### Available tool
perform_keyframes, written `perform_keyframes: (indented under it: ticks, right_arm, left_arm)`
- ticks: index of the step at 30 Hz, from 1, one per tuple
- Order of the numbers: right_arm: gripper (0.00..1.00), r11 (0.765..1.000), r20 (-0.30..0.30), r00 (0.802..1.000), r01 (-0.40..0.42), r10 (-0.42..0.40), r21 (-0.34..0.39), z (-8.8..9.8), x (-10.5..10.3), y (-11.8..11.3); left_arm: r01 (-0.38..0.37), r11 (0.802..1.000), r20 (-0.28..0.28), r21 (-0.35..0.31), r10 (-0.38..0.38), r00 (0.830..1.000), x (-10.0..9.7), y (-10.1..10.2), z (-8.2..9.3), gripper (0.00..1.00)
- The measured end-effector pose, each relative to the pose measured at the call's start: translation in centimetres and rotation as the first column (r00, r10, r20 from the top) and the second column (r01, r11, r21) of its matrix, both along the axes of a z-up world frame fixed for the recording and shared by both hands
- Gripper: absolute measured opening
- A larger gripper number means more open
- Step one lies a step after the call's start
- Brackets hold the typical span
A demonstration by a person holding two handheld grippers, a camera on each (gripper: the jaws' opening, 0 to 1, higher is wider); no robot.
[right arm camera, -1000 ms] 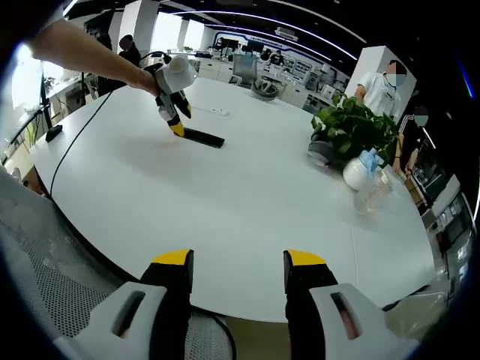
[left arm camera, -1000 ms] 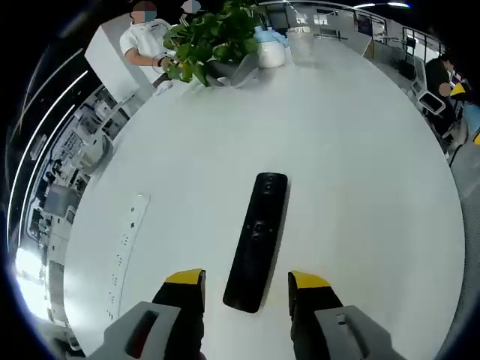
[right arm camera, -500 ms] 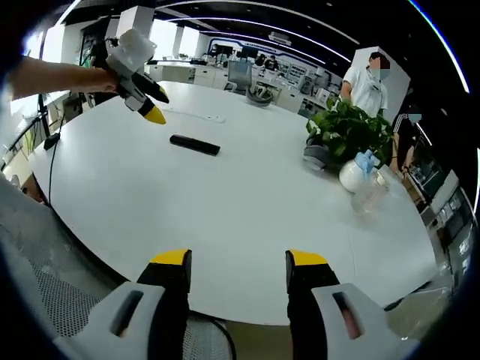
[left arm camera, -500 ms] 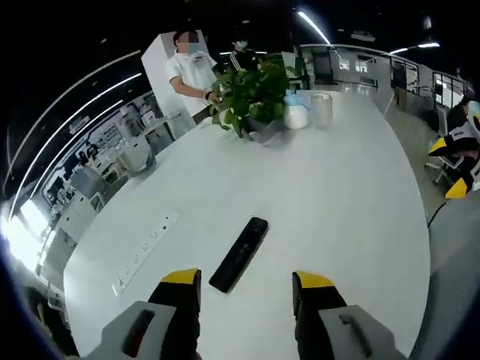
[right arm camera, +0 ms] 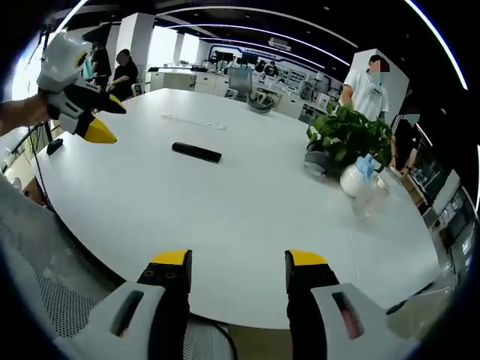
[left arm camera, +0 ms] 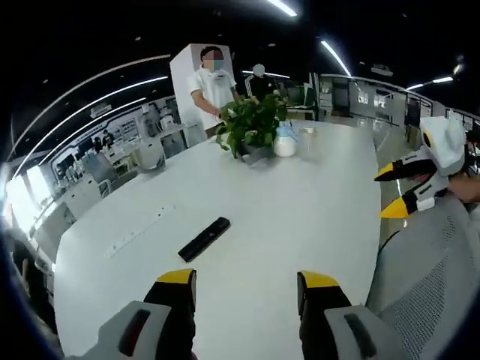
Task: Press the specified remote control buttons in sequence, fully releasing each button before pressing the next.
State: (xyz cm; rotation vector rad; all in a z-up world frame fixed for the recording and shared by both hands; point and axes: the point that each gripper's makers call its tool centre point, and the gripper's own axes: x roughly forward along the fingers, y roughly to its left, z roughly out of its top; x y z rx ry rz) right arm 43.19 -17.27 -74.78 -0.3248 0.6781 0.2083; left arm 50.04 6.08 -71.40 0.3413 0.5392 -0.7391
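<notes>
Left gripper view: the left gripper (left arm camera: pixel 244 283) has pulled well back from the remote (left arm camera: pixel 204 238), which a second ago lay between its fingers (left arm camera: pixel 177 279); pressing looks finished or paused. The fingers stand wide apart, empty, the remote at eleven o'clock beyond them on the worktop (left arm camera: pixel 300 217). The right gripper (left arm camera: pixel 396 190) enters at three o'clock.

Right gripper view: the right gripper's fingers (right arm camera: pixel 170 259) are parted, holding nothing. The remote (right arm camera: pixel 196 152) lies far off at twelve o'clock, the left gripper (right arm camera: pixel 94 120) lifted clear at ten o'clock.

Left tongs (left arm camera: pixel 244 279): jaws parted, nothing between them, held up in the air.
Right tongs (right arm camera: pixel 234 259): jaws parted, empty, also raised clear.
</notes>
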Motion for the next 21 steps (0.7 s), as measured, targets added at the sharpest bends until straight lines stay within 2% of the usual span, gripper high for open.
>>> perform_keyframes:
  ticks: [6,13,16,21]
  right_arm:
    - [0.54,1.000,0.007,1.000,0.001,-0.001,-0.001,0.1,0.0,0.0]
    - [0.60,1.000,0.043,0.999,0.008,-0.009,0.014,0.7,0.2,-0.1]
    - [0.64,0.999,0.074,0.997,0.014,-0.017,0.035,1.3,0.4,-0.1]
    - [0.75,0.999,0.128,0.992,0.010,-0.017,0.051,2.2,0.7,0.1]
  left_arm:
    - [-0.105,0.992,0.005,-0.074,0.105,0.994,-2.9,2.0,1.3,0.60]
    - [-0.198,0.974,-0.009,-0.110,0.198,0.980,-6.4,3.7,1.1,0.63]
    - [-0.256,0.957,-0.015,-0.136,0.256,0.966,-7.7,4.9,0.9,0.64]
    - [-0.372,0.911,-0.020,-0.177,0.375,0.927,-8.8,7.9,0.5,0.67]
